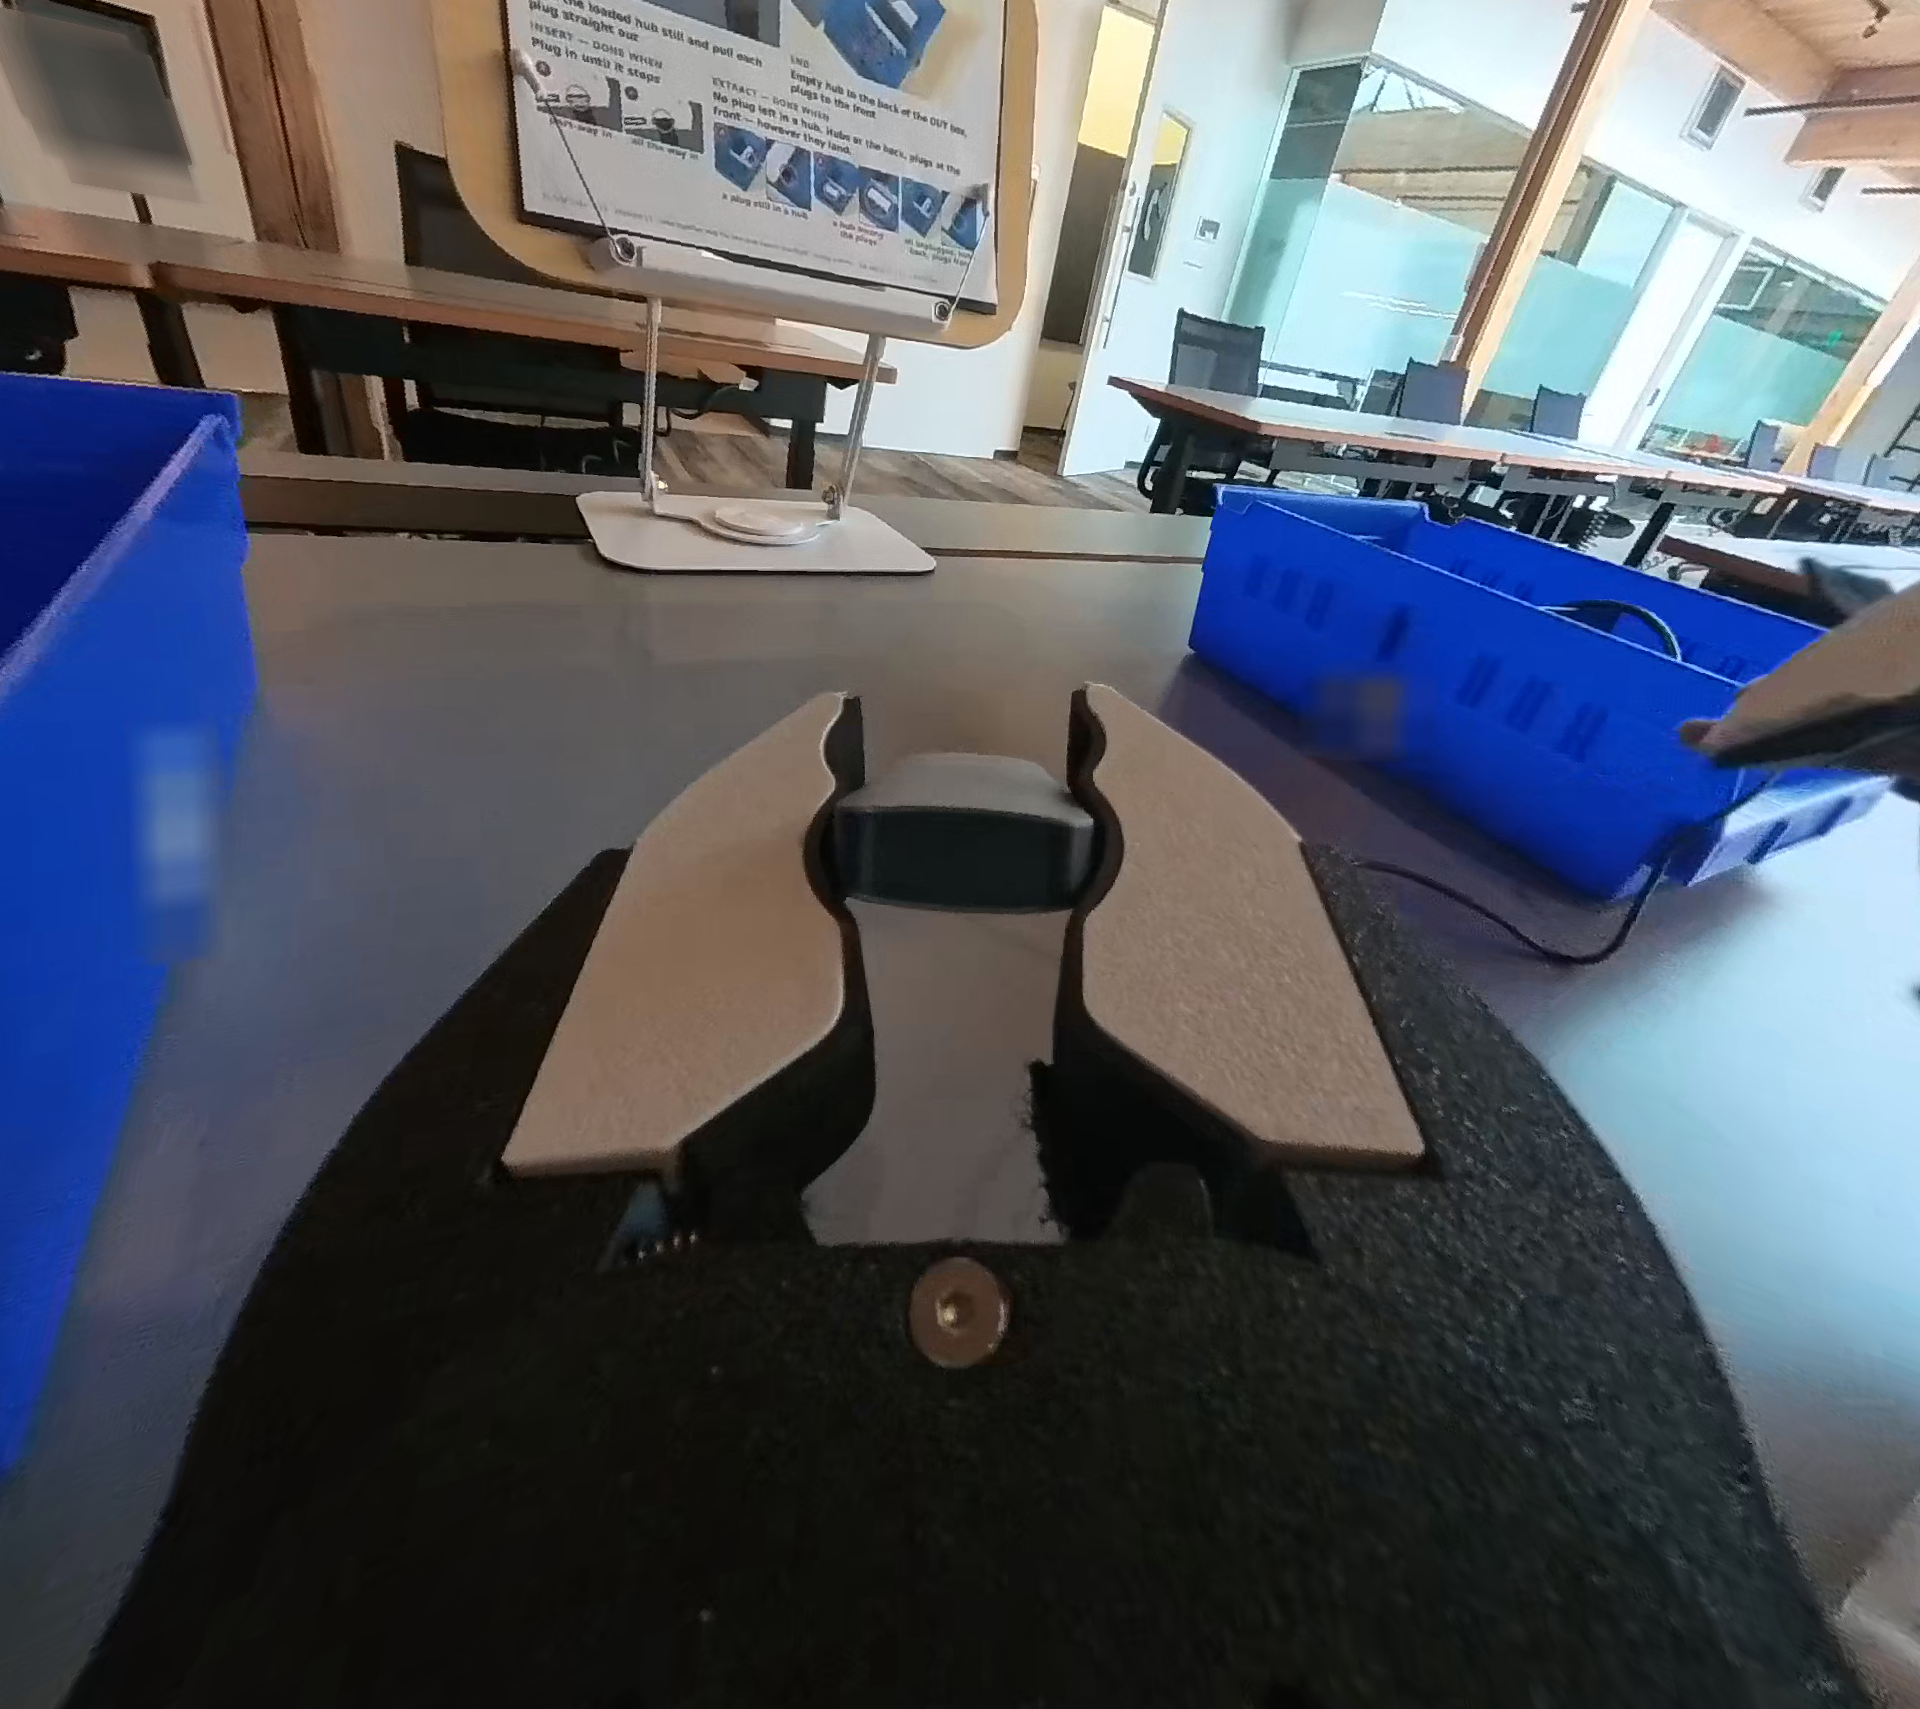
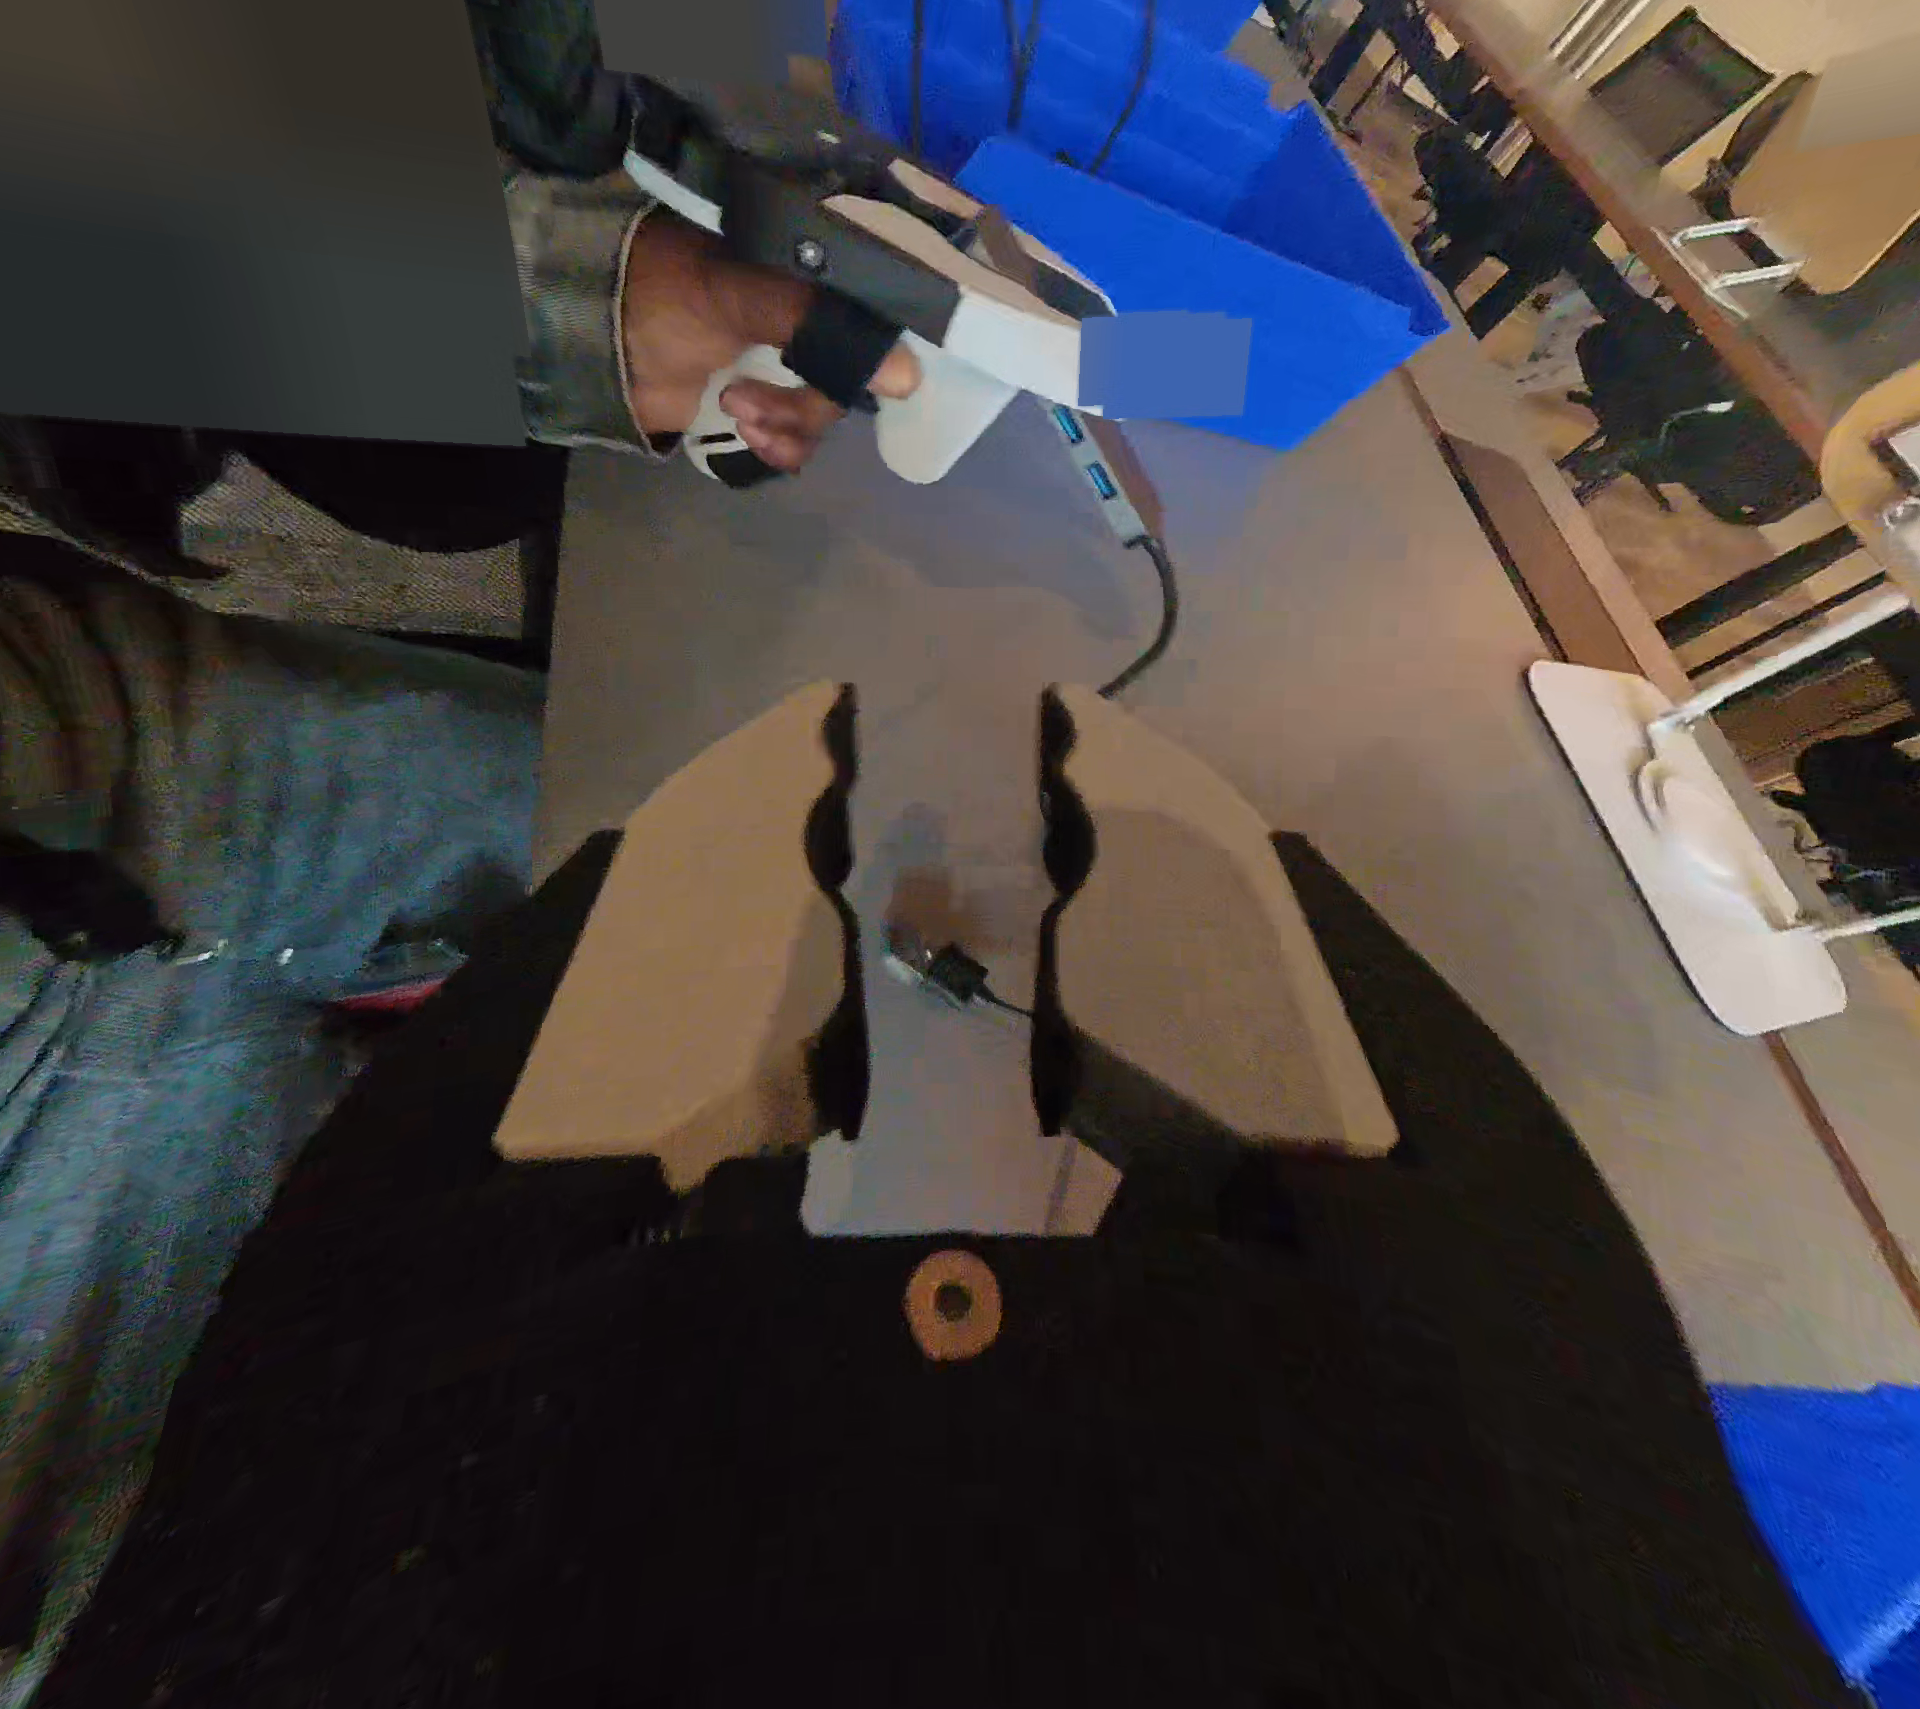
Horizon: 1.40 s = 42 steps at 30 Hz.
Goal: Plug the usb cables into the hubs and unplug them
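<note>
**Hub held, plug waiting on the table**

The grey USB hub (image 1: 961, 838) is clamped between the fingers of the left gripper (image 1: 964, 729), and is held above the grey table (image 1: 623, 672). In the right wrist view the same hub (image 2: 1107, 475) is seen below the left gripper, with 2 blue ports visible on its side and its own dark cable (image 2: 1153, 620) trailing down toward the table.

The right gripper (image 2: 948, 703) hangs over the table with its fingers apart and nothing between them. Beneath the gap lies a small black USB plug (image 2: 940, 968) with a thin lead running off to the right.

The step in hand is judged to be insertion: the hub is steadied, and a plug is about to be fetched. For the next move, the right gripper would need to be lowered over the plug, closed on its black body with the metal end left free, then lined up square with an open port.

A blue bin (image 1: 1475, 662) stands to the right, and a second blue bin (image 1: 104, 724) to the left.
</note>
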Each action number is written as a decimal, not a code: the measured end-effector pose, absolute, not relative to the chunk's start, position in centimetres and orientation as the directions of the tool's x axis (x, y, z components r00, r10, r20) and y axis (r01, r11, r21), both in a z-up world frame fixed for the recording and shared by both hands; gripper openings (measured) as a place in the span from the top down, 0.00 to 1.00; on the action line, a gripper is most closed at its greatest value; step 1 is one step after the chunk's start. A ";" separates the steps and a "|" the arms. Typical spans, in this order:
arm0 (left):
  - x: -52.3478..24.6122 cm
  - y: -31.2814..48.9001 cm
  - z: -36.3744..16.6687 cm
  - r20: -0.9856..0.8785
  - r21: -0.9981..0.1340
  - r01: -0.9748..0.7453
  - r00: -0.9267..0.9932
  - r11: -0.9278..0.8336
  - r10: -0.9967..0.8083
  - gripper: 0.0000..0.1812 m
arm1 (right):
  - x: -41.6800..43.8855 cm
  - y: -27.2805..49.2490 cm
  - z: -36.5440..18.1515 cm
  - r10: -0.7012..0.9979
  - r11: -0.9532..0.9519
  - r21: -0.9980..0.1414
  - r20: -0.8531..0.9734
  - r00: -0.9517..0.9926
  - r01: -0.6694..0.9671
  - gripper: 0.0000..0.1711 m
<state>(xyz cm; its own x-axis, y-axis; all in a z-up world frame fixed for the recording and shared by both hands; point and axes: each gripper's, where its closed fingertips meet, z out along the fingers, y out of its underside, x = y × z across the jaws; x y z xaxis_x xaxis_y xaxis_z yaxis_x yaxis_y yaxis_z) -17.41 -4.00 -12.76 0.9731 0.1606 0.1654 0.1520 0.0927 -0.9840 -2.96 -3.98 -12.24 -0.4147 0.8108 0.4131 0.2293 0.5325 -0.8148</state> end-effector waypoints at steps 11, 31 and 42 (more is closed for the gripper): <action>-18.4 -4.7 -12.3 0.123 -0.989 0.104 0.976 0.109 0.182 0.79 | 0.1 -0.7 -20.8 0.384 0.907 -0.373 0.541 -0.748 0.196 0.94; -17.8 -4.4 -12.4 0.131 -0.988 0.118 0.983 0.103 0.127 0.79 | -5.6 1.2 -23.5 0.549 0.804 -0.492 0.395 -0.737 0.335 0.98; -17.4 -4.6 -12.2 0.089 -0.992 0.077 0.988 0.102 0.123 0.79 | -3.6 -1.9 -20.4 0.747 0.259 -0.651 -0.334 -0.575 0.714 1.00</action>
